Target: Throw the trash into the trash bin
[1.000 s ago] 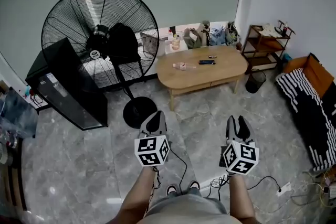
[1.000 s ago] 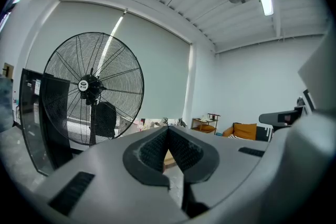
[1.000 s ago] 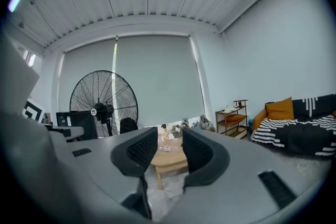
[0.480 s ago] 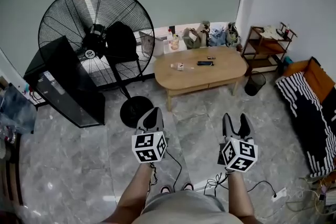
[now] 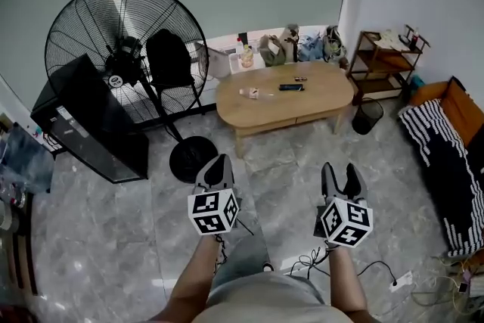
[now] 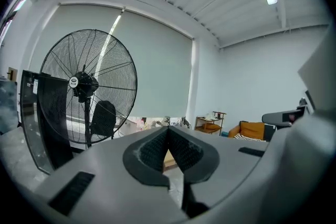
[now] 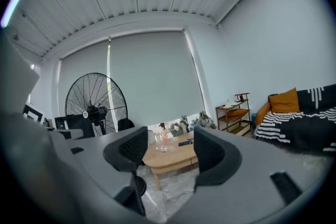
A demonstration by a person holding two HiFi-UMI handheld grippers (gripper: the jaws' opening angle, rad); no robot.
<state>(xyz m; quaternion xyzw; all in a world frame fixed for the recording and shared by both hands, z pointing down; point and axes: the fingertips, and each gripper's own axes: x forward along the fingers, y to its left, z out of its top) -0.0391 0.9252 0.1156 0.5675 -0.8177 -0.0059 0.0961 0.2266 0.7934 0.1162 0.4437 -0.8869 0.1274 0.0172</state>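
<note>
**Black bin shows only from above**

The head view alone catches the mesh trash bin (image 5: pixel 368 116) on the floor just beside the wooden coffee table (image 5: pixel 318 96), where a small pale scrap (image 5: pixel 249 93) lies. Left gripper (image 5: pixel 219 164) is pinched together, empty; right gripper (image 5: pixel 342 172) has just been opening, jaws apart on nothing

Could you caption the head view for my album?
Left gripper shut, right gripper just opened and empty, both facing the wooden table.
</note>
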